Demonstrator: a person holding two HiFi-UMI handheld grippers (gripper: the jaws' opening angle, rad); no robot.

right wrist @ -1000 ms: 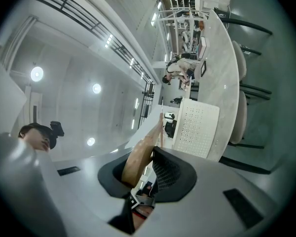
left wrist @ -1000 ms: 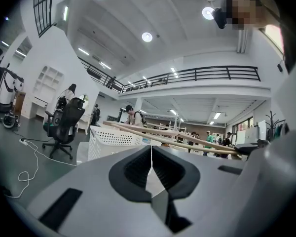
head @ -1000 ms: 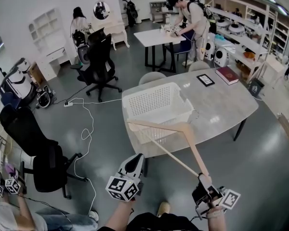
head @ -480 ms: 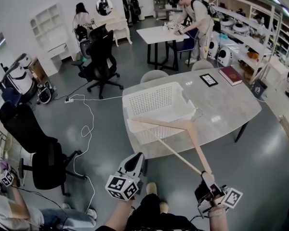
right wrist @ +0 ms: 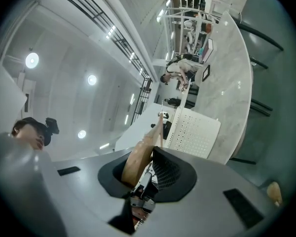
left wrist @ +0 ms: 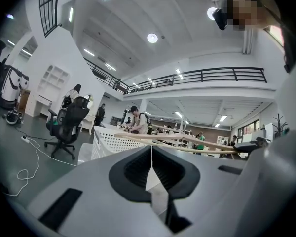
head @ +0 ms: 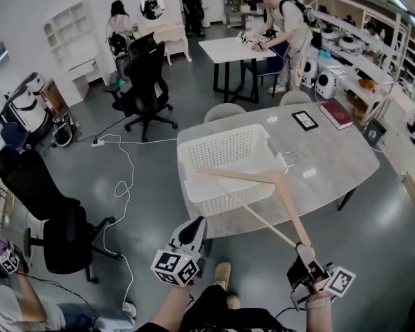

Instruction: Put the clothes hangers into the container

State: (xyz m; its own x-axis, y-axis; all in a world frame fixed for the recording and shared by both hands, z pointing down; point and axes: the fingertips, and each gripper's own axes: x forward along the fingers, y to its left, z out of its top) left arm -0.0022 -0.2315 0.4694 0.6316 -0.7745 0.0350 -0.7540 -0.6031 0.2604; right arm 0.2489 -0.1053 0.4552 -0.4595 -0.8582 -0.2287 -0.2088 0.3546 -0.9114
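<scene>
Clamping one shoulder tip of the wooden hanger (head: 242, 176) between its pads, the right gripper (head: 303, 249) holds it out in the air at the near edge of the table (head: 332, 158); the right gripper view shows the pale wood wedged tight between the jaws. Beside it, the left gripper (head: 194, 231) carries nothing, its jaws pressed together with only a thin seam between them. From the grip, the hanger's long bar runs diagonally away and to the left, so its far shoulder reaches over the near wall of the white basket (head: 214, 147), which sits toward the table's left end. The metal hook points away and to the right, above the tabletop just beside the basket's right wall. I judge the task barely begun: no hanger shows inside the basket, and this one hangs over it, not yet lowered or released. Farther off, near the table's far right corner, lie a tablet (head: 304, 120) and a red book (head: 337, 114).
</scene>
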